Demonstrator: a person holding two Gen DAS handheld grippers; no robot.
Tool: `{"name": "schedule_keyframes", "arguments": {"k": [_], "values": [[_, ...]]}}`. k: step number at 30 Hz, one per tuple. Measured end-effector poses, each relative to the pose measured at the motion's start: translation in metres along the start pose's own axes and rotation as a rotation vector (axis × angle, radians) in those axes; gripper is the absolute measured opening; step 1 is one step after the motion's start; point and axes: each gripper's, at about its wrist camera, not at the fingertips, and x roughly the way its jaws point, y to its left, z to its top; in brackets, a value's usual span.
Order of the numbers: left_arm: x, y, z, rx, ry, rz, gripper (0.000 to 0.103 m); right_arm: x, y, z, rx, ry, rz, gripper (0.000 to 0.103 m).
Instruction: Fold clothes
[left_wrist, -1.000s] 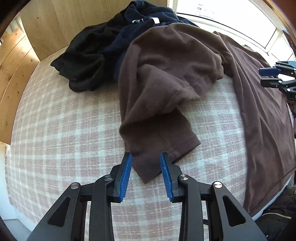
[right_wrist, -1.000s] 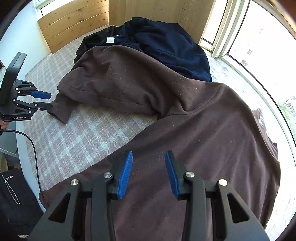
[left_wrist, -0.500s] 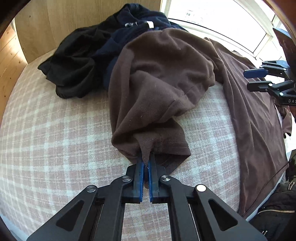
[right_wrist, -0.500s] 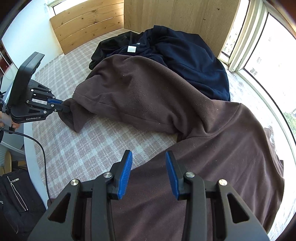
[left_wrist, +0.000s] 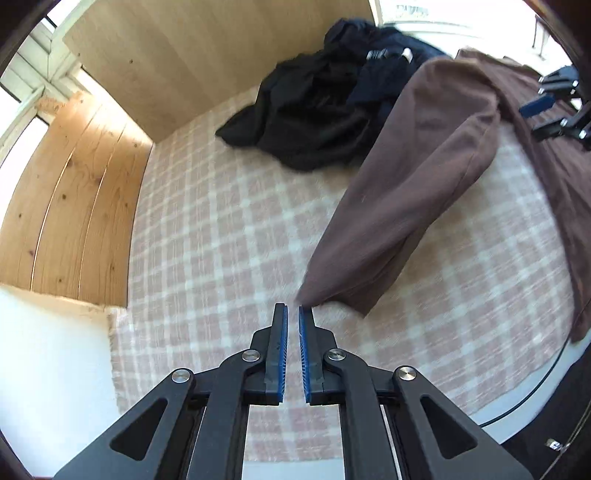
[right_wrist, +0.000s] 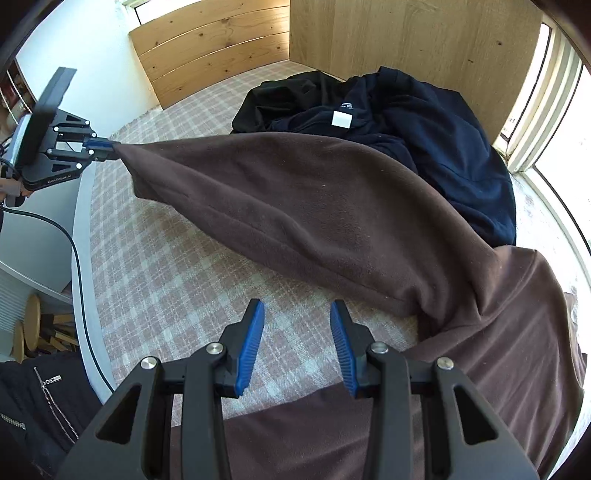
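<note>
L gripper (right_wrist: 107, 147) pinches cuff of brown sweater (right_wrist: 332, 214), jaws easing apart slightly, sleeve stretched out over checked bed cover (right_wrist: 166, 277) prob to flatten it; R gripper (right_wrist: 297, 328) half-open, empty, over hem

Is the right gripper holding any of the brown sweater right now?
No, the right gripper stands open over the plaid cover with nothing between its pads, and the brown sweater lies beyond them.
</note>
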Motion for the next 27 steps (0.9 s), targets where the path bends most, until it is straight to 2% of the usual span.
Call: {"name": "schedule_keyframes", "arguments": {"k": [2,4,6,10,13,15,17,19,20,27], "values": [[0.013,0.002,-0.014,-0.063,0.027,-0.066,0.007,0.005,0.004,0.003,-0.01,0.009,0.003,0.037],[0.018,0.003,-0.021,-0.149,0.011,-0.183,0.007,0.01,0.006,0.006,-0.021,0.021,0.0,0.037],[0.019,-0.004,-0.021,-0.166,-0.017,-0.27,0.008,0.014,0.008,0.008,-0.031,0.034,-0.002,0.037],[0.033,-0.014,-0.007,-0.191,-0.029,-0.35,0.009,0.021,0.009,0.01,-0.045,0.05,-0.01,0.037],[0.047,-0.016,0.0,-0.218,-0.002,-0.361,0.016,0.021,0.01,0.01,-0.047,0.046,-0.012,0.037],[0.05,-0.017,0.001,-0.221,0.004,-0.37,0.016,0.019,0.008,0.008,-0.043,0.04,-0.009,0.037],[0.05,-0.018,0.001,-0.233,0.002,-0.38,0.022,0.018,0.006,0.006,-0.038,0.042,-0.011,0.037],[0.048,-0.016,0.0,-0.249,-0.006,-0.398,0.039,0.018,0.002,0.003,-0.032,0.046,-0.013,0.037],[0.048,-0.016,0.0,-0.257,-0.01,-0.407,0.041,0.018,0.001,0.002,-0.029,0.047,-0.013,0.037],[0.068,-0.023,0.011,-0.311,0.007,-0.442,0.042,0.023,-0.006,-0.001,-0.016,0.057,-0.017,0.037]]}}
